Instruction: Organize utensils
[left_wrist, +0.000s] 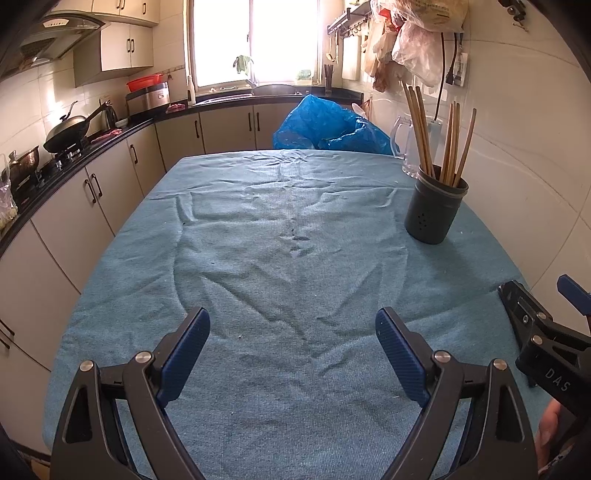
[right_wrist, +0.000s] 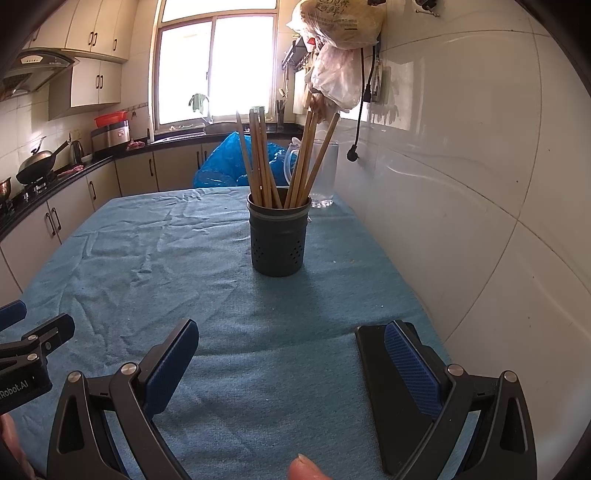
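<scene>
Home kitchen: wok (left_wrist: 68, 129), cabinets (left_wrist: 110, 46).

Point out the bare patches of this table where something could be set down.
Free: blue towelling cloth from the left edge across to the dark perforated holder of wooden chopsticks. Crowded: far right corner, with holder and clear glass mug; flat black slab near right.

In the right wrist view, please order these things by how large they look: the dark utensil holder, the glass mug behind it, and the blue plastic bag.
1. Blue plastic bag, widest, though partly hidden.
2. Dark utensil holder.
3. Glass mug, close to the holder in looks; it stands farther back and the chopsticks cover part of it, so this rank is unsure.
</scene>
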